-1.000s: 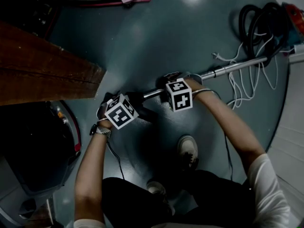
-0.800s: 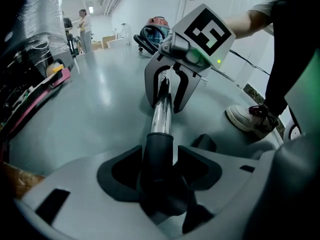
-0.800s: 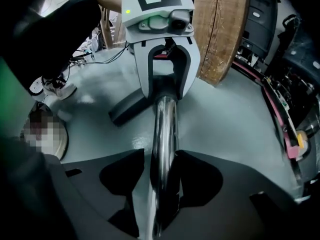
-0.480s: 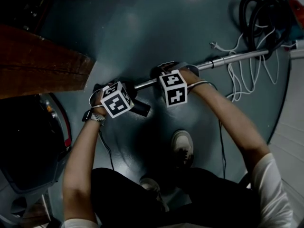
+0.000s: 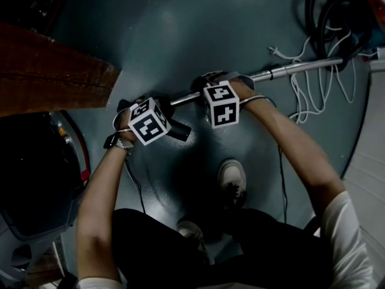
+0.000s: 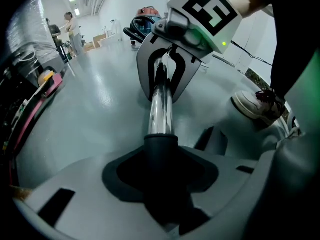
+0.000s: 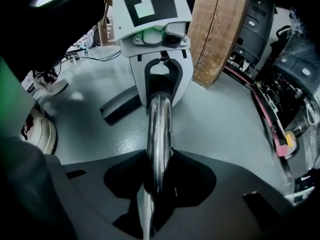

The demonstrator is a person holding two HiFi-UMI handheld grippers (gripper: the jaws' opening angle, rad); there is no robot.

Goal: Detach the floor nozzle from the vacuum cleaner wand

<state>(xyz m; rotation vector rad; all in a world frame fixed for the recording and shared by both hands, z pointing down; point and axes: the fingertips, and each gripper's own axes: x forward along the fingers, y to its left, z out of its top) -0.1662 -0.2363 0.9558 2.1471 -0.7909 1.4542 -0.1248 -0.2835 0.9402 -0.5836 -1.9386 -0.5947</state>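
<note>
Claws just closed, clamped either side of joint
Left claw grips black plastic floor nozzle neck, right claw grips shiny steel wand; rigid, probably slick, so hold near joint.

From the head view I lose most of the nozzle under my left gripper; the right edge cuts off the vacuum.

The left gripper clamped on the black plastic nozzle neck.
Its jaws have just been closing and now pinch that neck. The shiny chrome wand tube runs away into the grey right gripper, near a white sneaker.
</note>
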